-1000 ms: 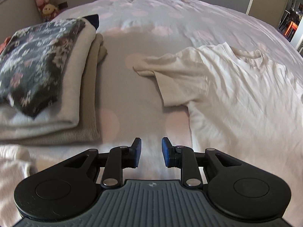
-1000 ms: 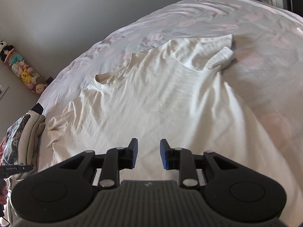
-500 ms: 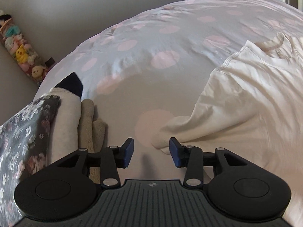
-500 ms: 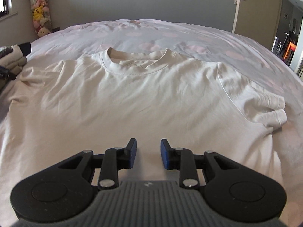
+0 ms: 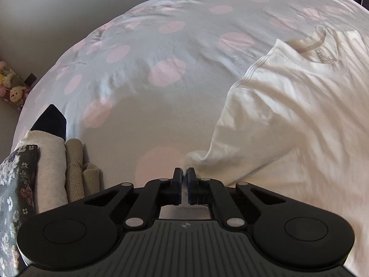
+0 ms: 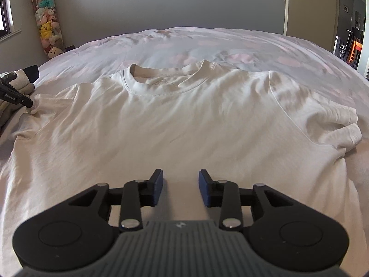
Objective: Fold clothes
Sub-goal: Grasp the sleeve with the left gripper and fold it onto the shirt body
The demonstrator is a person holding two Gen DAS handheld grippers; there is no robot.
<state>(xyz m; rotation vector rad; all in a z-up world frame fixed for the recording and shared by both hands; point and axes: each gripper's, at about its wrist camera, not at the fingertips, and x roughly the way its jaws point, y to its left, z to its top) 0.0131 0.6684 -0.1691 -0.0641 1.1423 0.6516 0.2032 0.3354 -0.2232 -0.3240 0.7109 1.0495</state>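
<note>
A cream T-shirt [image 6: 184, 120] lies flat, front up, on the bed, collar at the far side. In the left wrist view the shirt [image 5: 288, 115] fills the right side, its left sleeve reaching toward me. My left gripper [image 5: 184, 176] is shut on the tip of that sleeve. It also shows in the right wrist view [image 6: 28, 104] at the far left edge, at the sleeve end. My right gripper [image 6: 181, 181] is open and empty, low over the shirt's lower middle.
A pile of folded clothes [image 5: 46, 168] with a floral piece on top sits at the left on the bed. The pink-dotted duvet [image 5: 161, 69] stretches beyond. Plush toys [image 6: 47, 23] stand in the far left corner, a door [image 6: 311, 4] at the far right.
My left gripper moved forward and shut on the left sleeve tip. My right gripper opened a little wider and stayed over the shirt's lower middle.
</note>
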